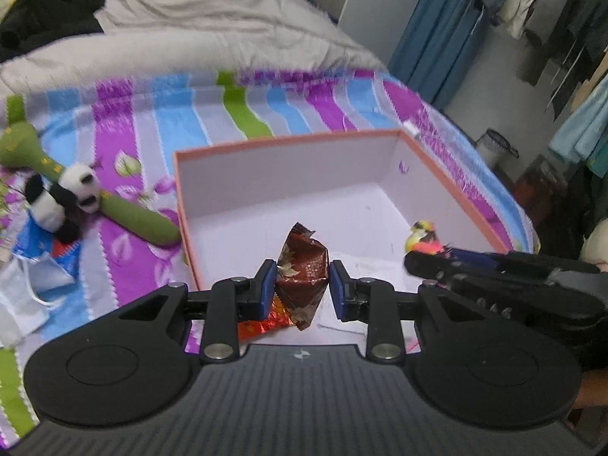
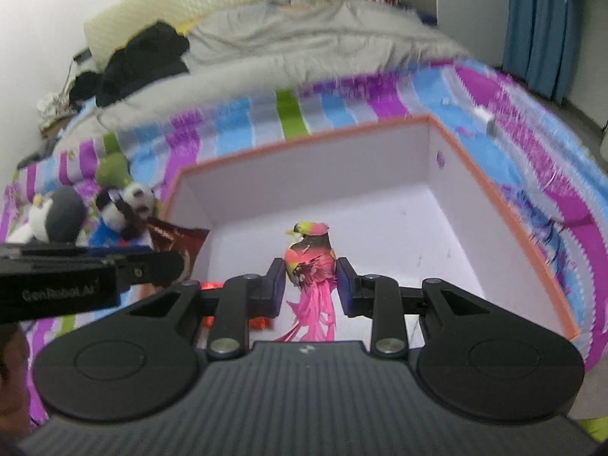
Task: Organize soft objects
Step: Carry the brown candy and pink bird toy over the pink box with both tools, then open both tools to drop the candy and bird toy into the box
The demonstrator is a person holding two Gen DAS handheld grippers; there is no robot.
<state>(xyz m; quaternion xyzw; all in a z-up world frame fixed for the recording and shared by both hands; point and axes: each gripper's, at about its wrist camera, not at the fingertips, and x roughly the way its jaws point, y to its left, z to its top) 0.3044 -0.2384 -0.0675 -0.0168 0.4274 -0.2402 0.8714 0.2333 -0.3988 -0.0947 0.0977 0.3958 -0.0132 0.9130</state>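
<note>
1. The left gripper (image 1: pixel 301 288) was clamped on a brown foil packet (image 1: pixel 302 266), held over the near-left part of the box (image 1: pixel 288 140).
2. The right gripper (image 2: pixel 311 285) was clamped on a toy bird (image 2: pixel 311 258), pink tail feathers hanging below the pads, held over the near-middle of the box.
3. The box stood open on the striped bedsheet (image 1: pixel 125 121). A red wrapper (image 1: pixel 262 323) appeared to lie at its near edge, at 7 o'clock from the packet.
4. A panda (image 1: pixel 72 193) and a green plush (image 1: pixel 133 216) lay on the bed at 9 o'clock from the box, not yet stowed.
5. Judgement: the step in hand was depositing both items. Advised lowering each close to the box floor before release, keeping the grippers apart, and setting the bird down tail first to spare the feathers.
</note>
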